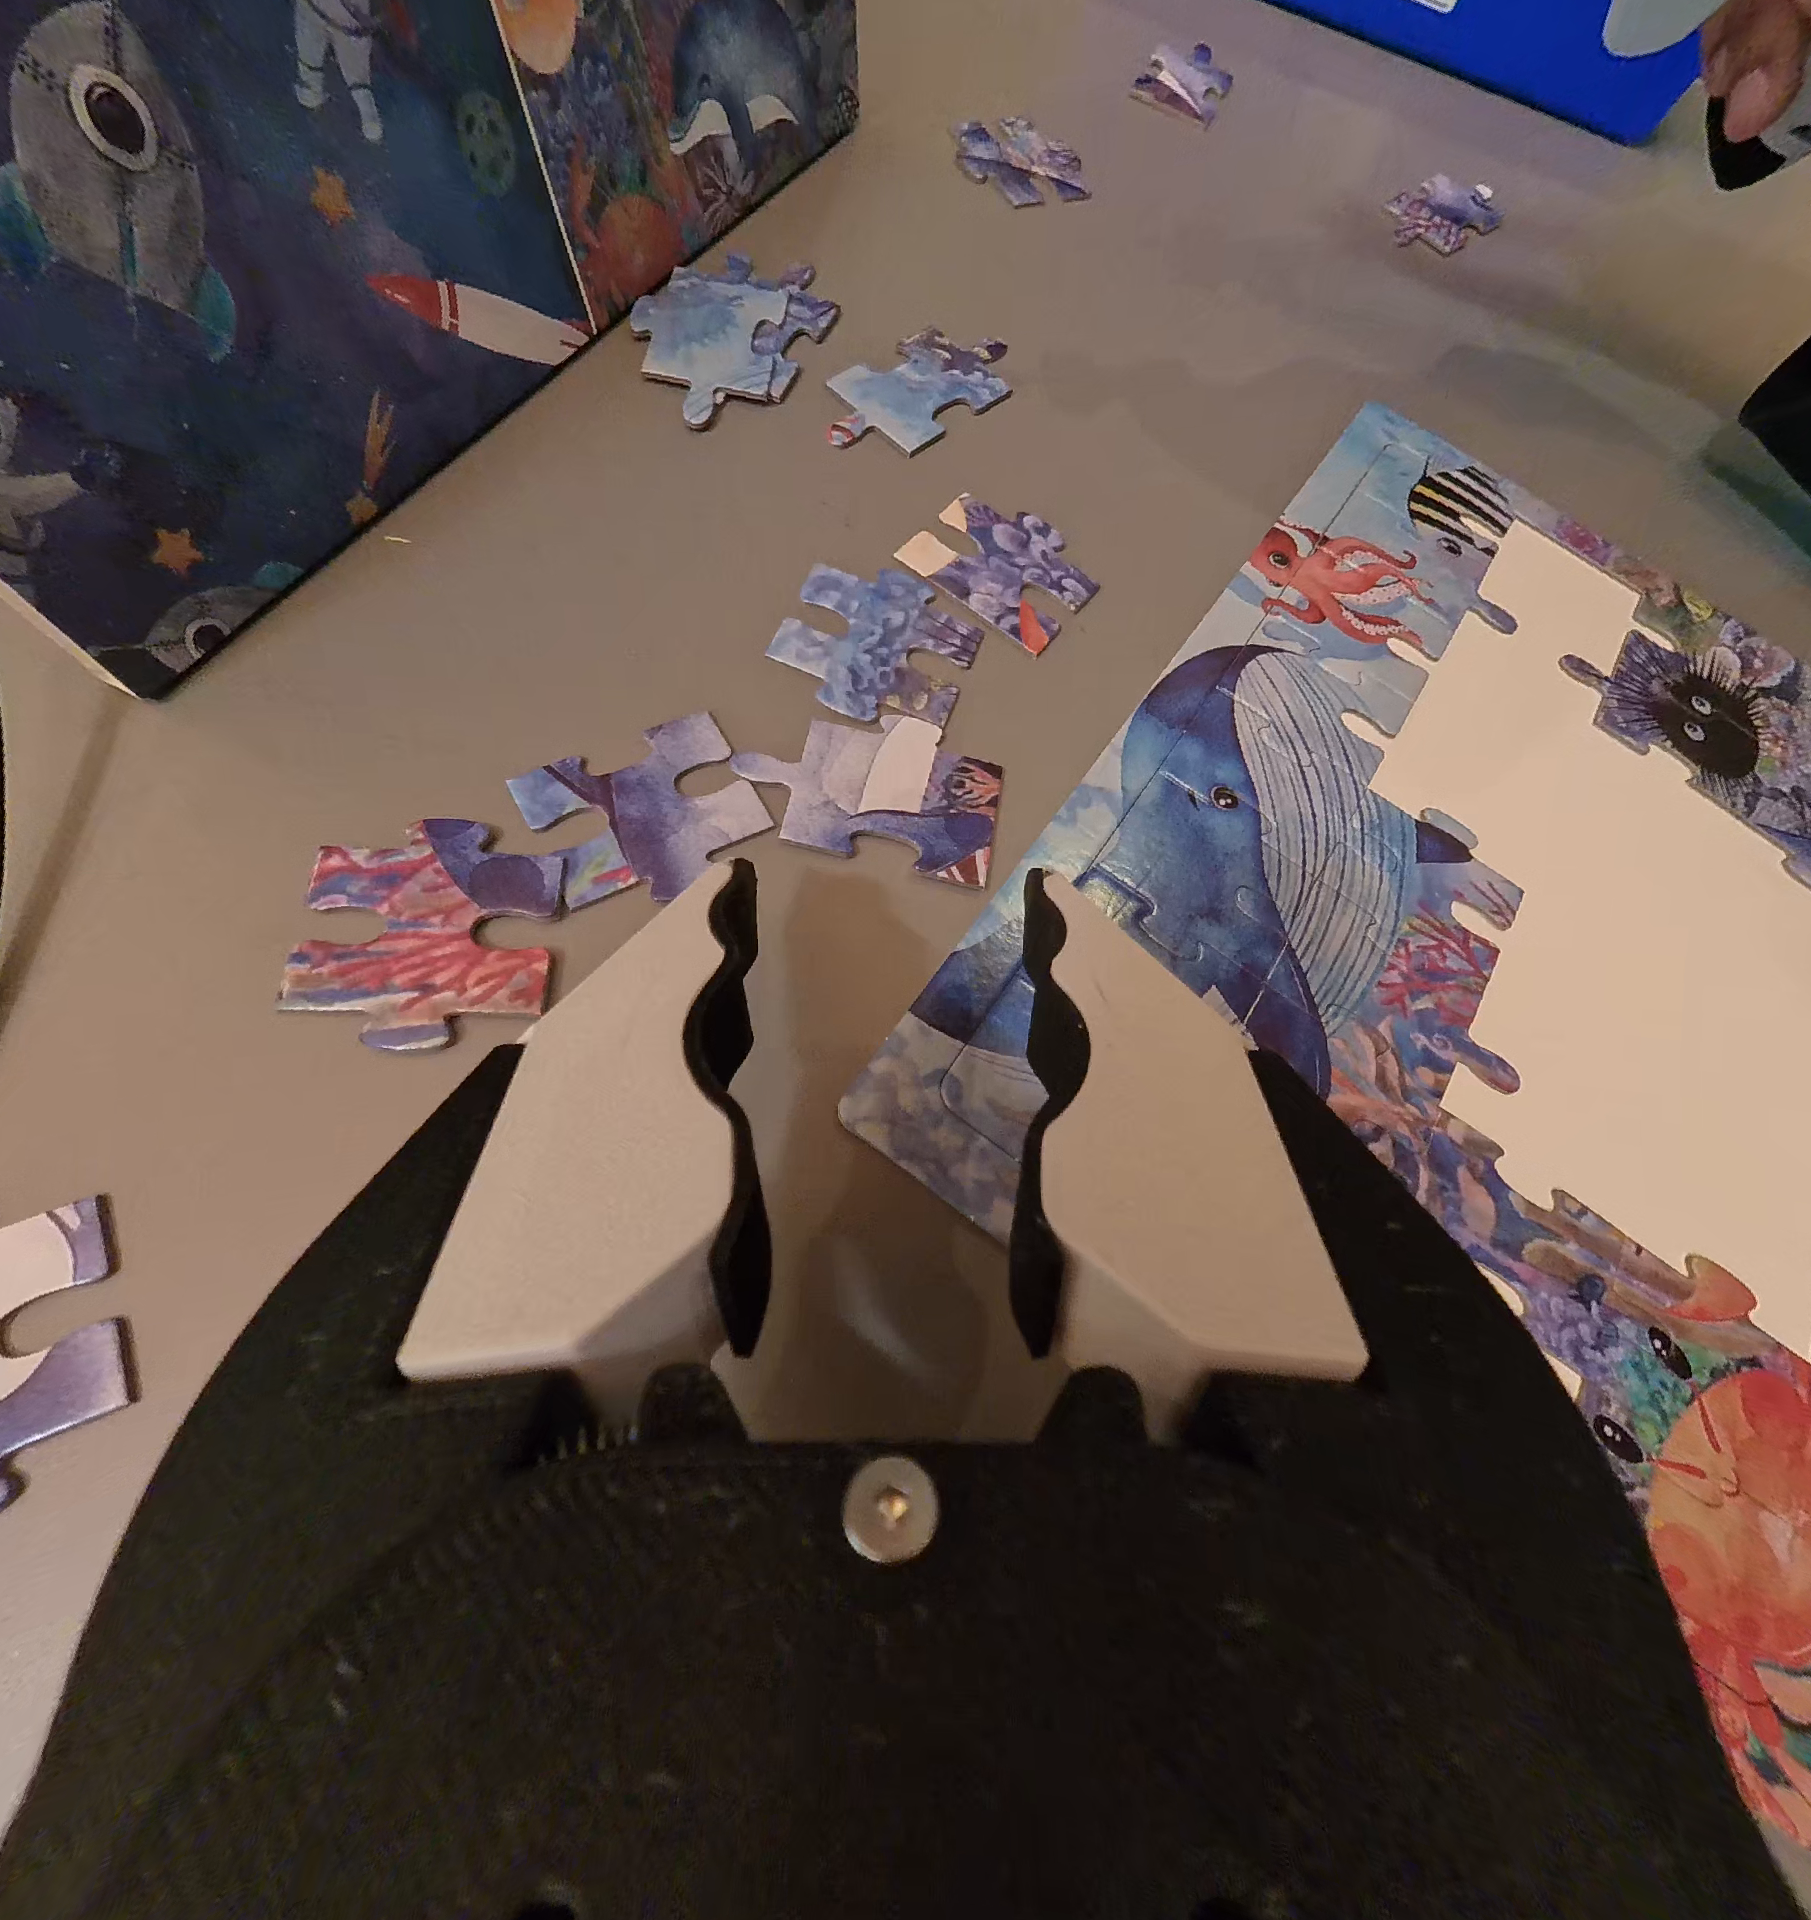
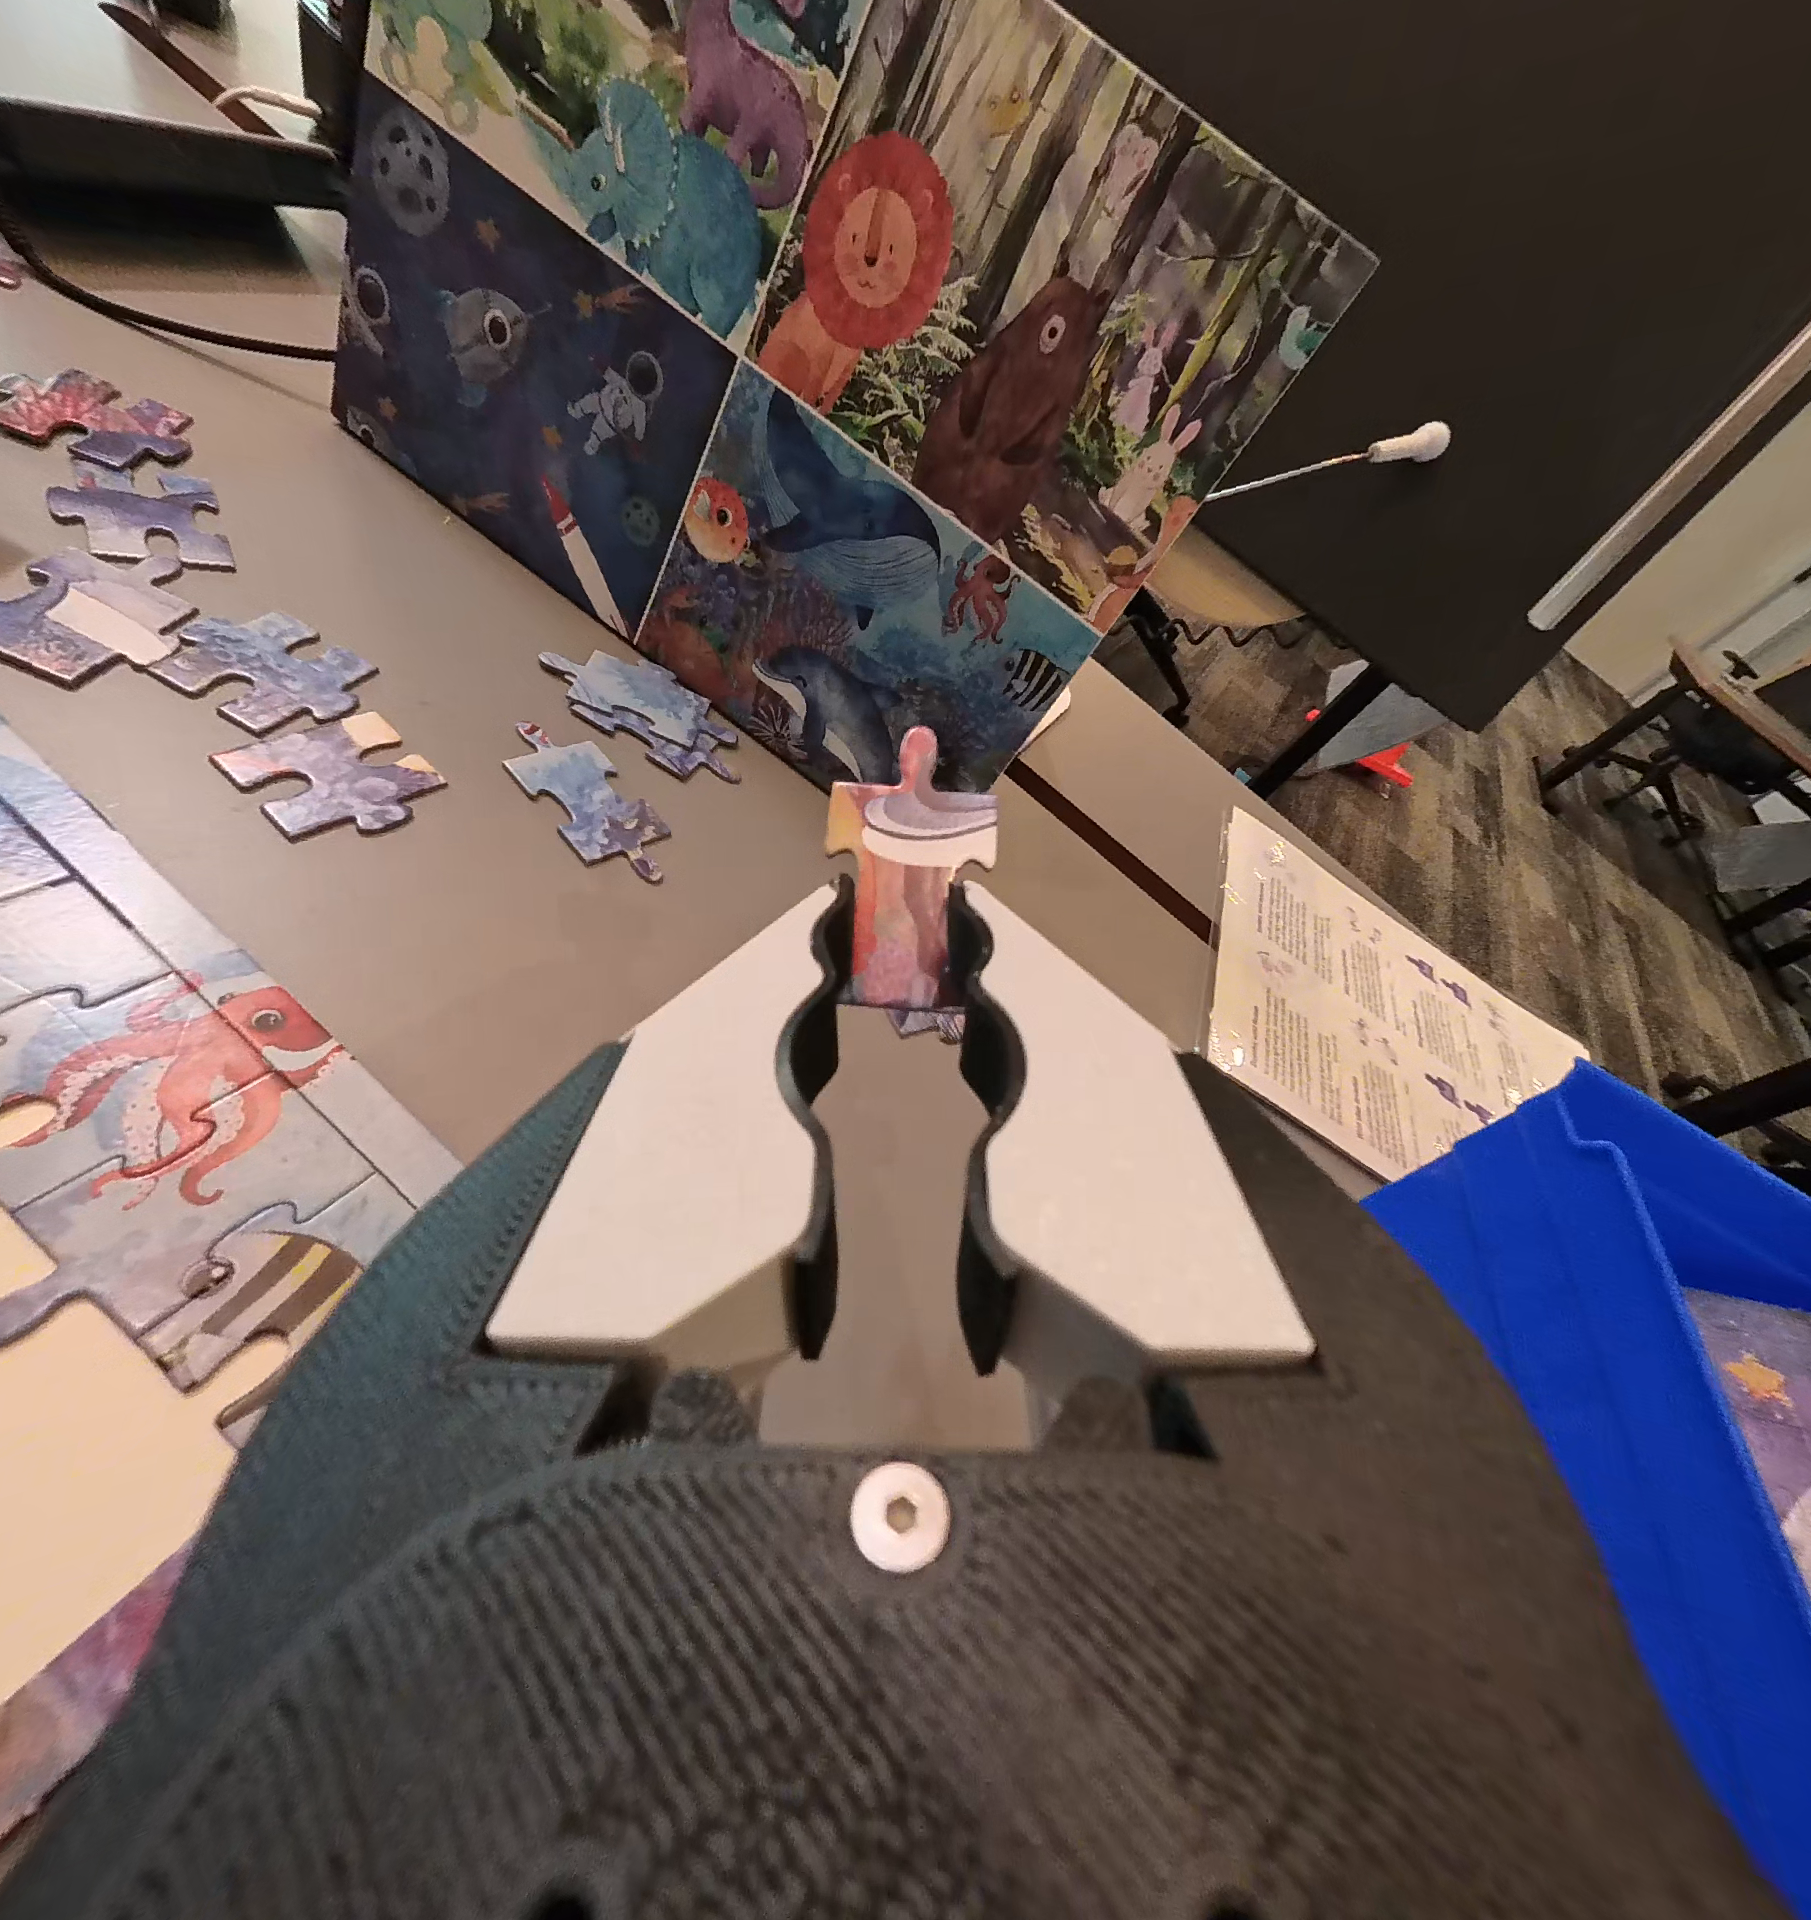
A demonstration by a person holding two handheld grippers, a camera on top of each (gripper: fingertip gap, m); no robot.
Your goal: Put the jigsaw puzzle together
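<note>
While right hand-held gripper (image 2: 901, 894) is pinching pink puzzle piece (image 2: 911, 883) by lower end only, piece is risking twisting or slipping during seating. Left hand-held gripper (image 1: 885, 883) is hovering empty, jaws apart, near partly assembled puzzle (image 1: 1244, 790) on surface (image 1: 568, 582), risking nudging loose pieces (image 1: 880, 644).

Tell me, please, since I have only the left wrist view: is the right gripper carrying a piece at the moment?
Observer: Yes. The right gripper is shut on a pink puzzle piece, which stands upright between its jaws, knob on top.
Operator: Thank you. What lies beyond that piece?
Observer: The picture box; its face toward the right camera also shows a lion, a bear and dinosaurs.
Operator: Is anything on the table edge near the blue bin?
Observer: A printed sheet lies beside the blue bin.
</note>
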